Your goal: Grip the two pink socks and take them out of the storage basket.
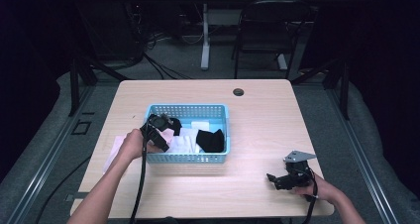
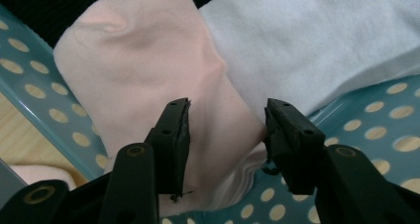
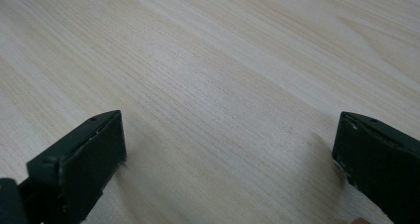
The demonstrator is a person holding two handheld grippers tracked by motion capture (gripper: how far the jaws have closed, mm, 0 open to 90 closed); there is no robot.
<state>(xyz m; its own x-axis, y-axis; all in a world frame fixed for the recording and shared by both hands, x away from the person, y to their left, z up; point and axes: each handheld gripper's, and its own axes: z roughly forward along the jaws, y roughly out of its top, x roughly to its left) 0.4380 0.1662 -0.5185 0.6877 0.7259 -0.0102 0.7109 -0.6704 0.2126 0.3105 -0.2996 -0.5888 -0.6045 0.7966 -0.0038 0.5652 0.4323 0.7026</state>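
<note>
Inside blue basket [image 1: 188,157], left gripper [image 2: 225,130] jaws spread around pink sock [image 2: 148,80]: close squarely on sock alone, then lift.

A light wooden table [image 1: 257,110] on grey floor [image 1: 183,60], black chair [image 1: 270,26] behind, dark surroundings

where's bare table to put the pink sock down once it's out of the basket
Free: light wooden table right of the blue plastic basket, and the front strip toward the right claw. Crowded: the basket around the pale pink sock, and its left, where pink cloth lies.
</note>
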